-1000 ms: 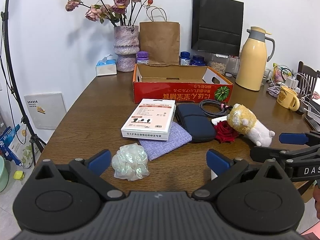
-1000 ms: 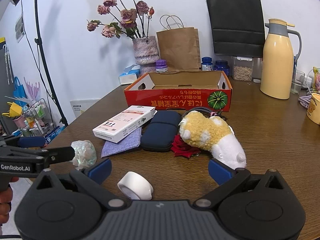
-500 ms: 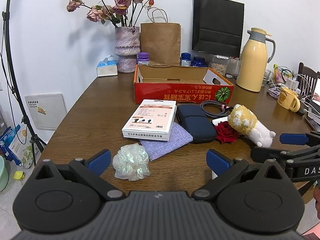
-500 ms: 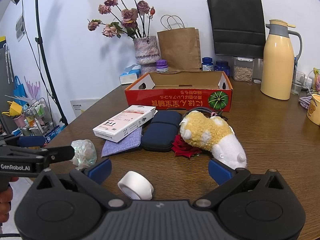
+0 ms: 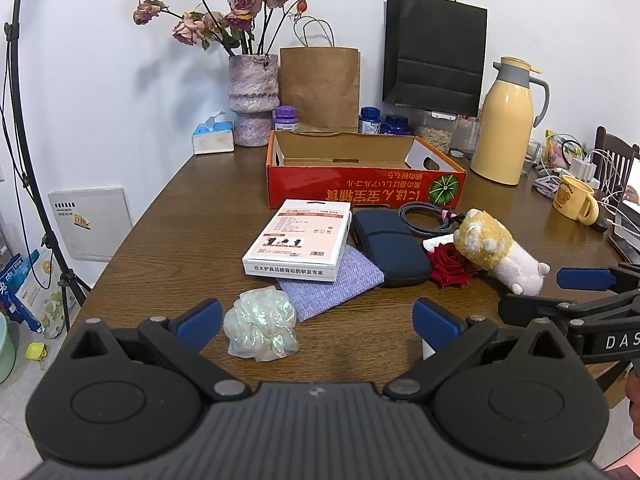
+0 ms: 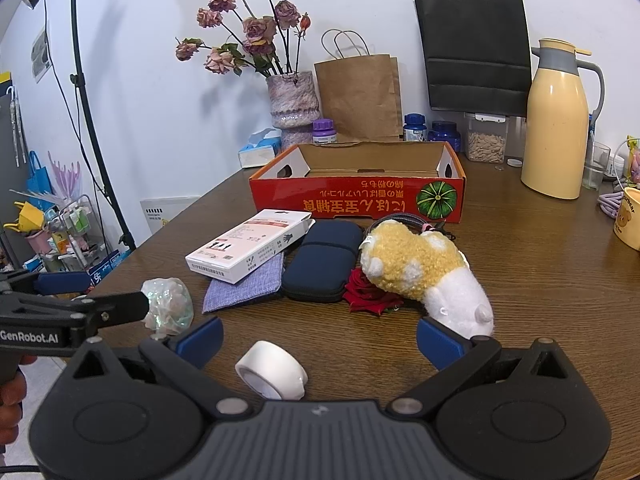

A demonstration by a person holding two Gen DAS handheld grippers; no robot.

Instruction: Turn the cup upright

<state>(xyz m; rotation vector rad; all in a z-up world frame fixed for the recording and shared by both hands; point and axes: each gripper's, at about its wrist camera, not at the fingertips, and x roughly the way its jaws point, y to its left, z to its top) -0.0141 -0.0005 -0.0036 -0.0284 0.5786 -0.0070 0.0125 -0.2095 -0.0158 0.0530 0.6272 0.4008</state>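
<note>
Lying sideways: cup [image 6: 272, 376] near plush toy [image 6: 424, 276]

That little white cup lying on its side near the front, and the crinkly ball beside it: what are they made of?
The white cup looks like matte paper or thin plastic: plain, opaque, no shine, thin rim. I cannot tell which. The crinkly ball looks like thin iridescent plastic film, crumpled; it is translucent with greenish-pink glints. Both rest on the table, seemingly dark wood with visible grain.

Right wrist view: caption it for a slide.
Open right gripper frames a small white cup lying on its side on the brown wooden table.
</note>
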